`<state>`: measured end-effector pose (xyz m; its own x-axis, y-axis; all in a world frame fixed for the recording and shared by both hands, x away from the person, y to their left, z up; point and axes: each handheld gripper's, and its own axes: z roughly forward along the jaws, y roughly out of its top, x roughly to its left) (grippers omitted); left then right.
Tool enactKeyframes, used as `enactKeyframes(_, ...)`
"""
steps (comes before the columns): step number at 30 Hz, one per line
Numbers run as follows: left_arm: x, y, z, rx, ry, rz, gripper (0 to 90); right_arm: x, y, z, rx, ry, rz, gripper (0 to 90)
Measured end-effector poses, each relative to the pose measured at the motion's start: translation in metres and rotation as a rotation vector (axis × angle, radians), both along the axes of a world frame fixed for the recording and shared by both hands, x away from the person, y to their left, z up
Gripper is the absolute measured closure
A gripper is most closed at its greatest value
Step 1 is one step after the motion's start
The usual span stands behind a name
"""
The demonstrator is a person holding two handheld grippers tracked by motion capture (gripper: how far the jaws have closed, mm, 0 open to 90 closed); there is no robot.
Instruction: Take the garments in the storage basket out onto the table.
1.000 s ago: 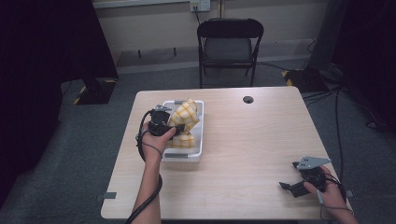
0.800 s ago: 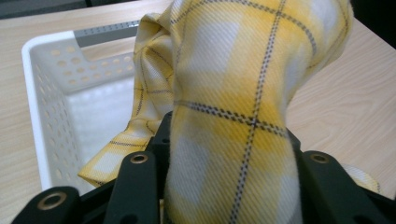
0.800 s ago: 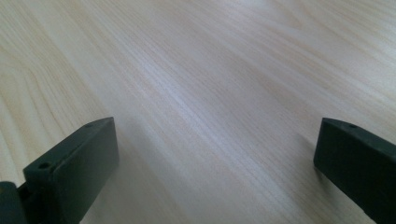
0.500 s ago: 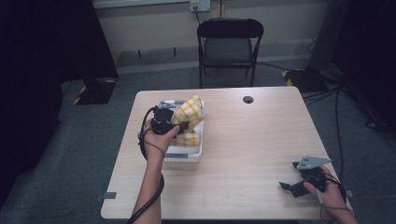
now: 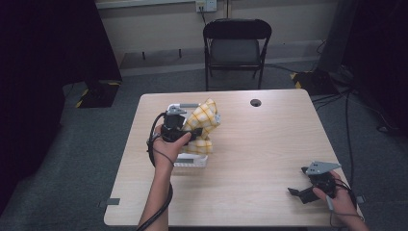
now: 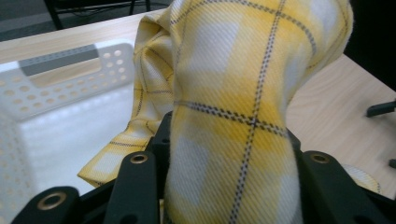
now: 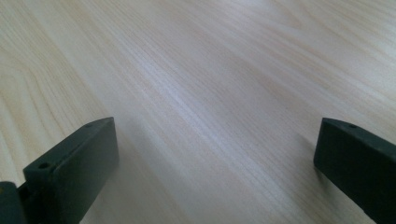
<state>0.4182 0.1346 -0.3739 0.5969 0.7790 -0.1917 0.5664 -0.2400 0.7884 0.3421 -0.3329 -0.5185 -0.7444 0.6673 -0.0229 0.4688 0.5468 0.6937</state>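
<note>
Lifted since 1 second ago: left gripper has raised the yellow-and-white checked cloth higher over the white perforated plastic basket; right gripper unmoved on the pale wooden table.

Left gripper view: both jaws clamped on cloth, bunched between them, tail hanging in basket.

Right gripper view: jaws wide apart, nothing held, over bare table.

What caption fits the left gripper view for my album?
Left gripper pinching a yellow checked cloth above a white perforated plastic basket on a wooden table.
</note>
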Motion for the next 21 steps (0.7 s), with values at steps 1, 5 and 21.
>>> enactKeyframes(1,-0.001,-0.002,0.001,-0.001,0.0,-0.006,57.3,0.0,0.0,0.0,0.0,0.0,0.0,0.0)
enactKeyframes(5,-0.005,-0.008,0.003,-0.008,-0.007,-0.033,57.3,0.0,0.0,0.0,0.0,0.001,-0.001,0.0)
enactKeyframes(21,-0.007,-0.029,0.003,-0.035,0.005,-0.079,57.3,0.0,0.0,0.0,0.0,0.0,0.0,0.0)
